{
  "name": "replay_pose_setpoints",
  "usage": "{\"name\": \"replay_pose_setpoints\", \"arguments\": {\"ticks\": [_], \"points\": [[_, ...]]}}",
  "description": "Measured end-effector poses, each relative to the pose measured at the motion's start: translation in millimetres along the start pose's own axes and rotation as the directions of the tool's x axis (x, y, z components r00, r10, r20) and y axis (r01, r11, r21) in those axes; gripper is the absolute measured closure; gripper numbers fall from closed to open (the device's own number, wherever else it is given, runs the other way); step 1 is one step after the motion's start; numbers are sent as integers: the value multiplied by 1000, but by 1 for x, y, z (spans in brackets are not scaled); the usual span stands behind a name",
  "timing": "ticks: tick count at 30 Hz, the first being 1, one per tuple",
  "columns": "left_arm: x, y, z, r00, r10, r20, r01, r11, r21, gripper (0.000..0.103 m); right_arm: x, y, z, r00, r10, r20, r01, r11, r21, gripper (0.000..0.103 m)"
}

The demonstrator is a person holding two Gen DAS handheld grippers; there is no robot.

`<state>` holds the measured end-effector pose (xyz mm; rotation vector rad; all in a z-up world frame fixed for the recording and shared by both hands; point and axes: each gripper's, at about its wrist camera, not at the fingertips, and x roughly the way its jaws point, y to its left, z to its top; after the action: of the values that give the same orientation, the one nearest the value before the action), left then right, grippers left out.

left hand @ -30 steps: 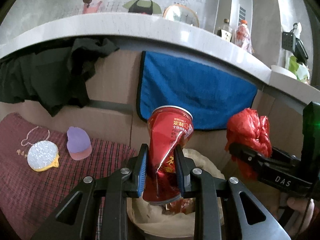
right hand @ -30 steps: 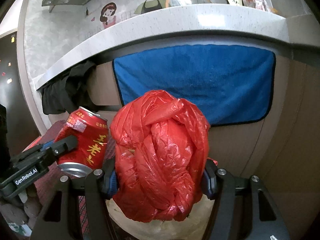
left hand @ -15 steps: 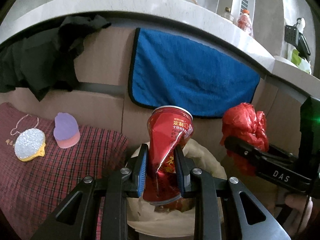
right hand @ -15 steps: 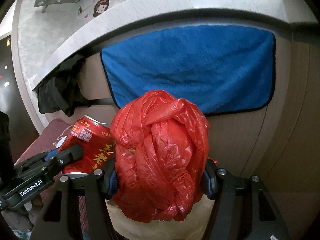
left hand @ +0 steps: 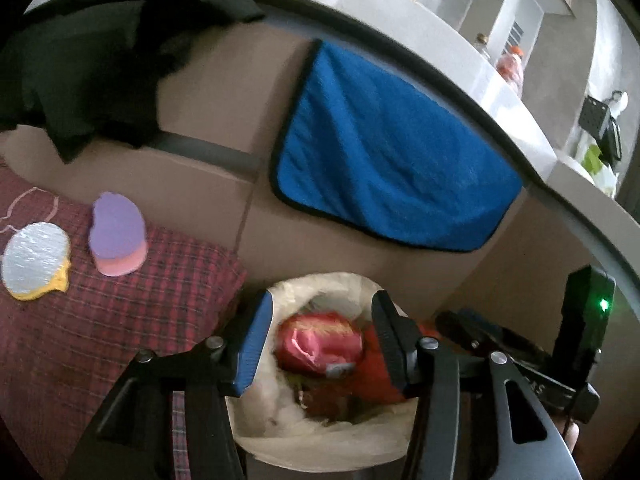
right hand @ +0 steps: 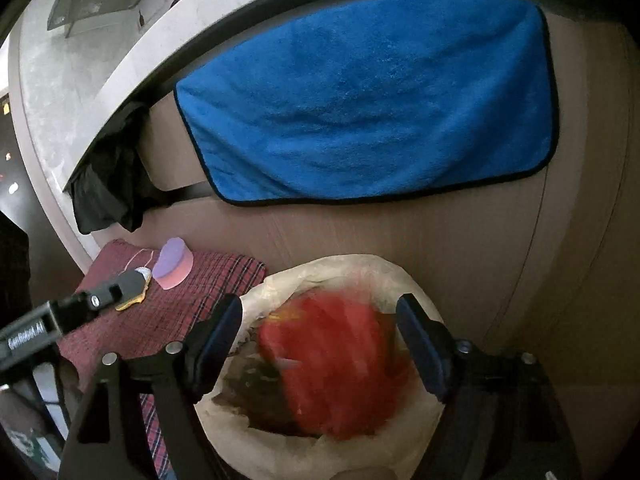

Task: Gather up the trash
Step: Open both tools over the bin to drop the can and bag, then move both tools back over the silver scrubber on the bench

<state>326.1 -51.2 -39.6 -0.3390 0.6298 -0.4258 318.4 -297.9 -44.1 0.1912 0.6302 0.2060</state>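
Fingers (left hand: 256, 344) of both grippers are opening, clear of can (left hand: 320, 346) and red bag (right hand: 340, 364) inside bin rim (right hand: 360, 262).

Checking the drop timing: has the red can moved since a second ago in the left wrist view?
Yes. The red can has left the opening left gripper and now lies blurred below its fingers, inside the white-lined bin, no longer overlapping the blue towel.

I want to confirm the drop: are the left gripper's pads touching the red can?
Apart. The left wrist view shows the left gripper opening, with a gap on each side of the red can over the lined bin.
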Motion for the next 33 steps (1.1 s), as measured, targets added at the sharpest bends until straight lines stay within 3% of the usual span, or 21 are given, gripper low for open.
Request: {"name": "replay_pose_setpoints", "arguments": {"ticks": [13,22,28,33], "points": [[-58,89,-17,987,163,11,-161,982,-96,50,-25,54,-8,999,0,35,5,990,-140,26],[-101,186,-7,962,274,17,-267,947,-177,50,14,127,-14,994,100,-50,-109,968,-228,26],[-101,252,19,972,230,-45,-234,942,-242,50,66,190,-23,982,131,-136,-167,939,-299,26],[-80,304,32,983,147,-110,-175,926,-333,50,122,242,-28,945,213,-250,-282,917,-283,29]]}}
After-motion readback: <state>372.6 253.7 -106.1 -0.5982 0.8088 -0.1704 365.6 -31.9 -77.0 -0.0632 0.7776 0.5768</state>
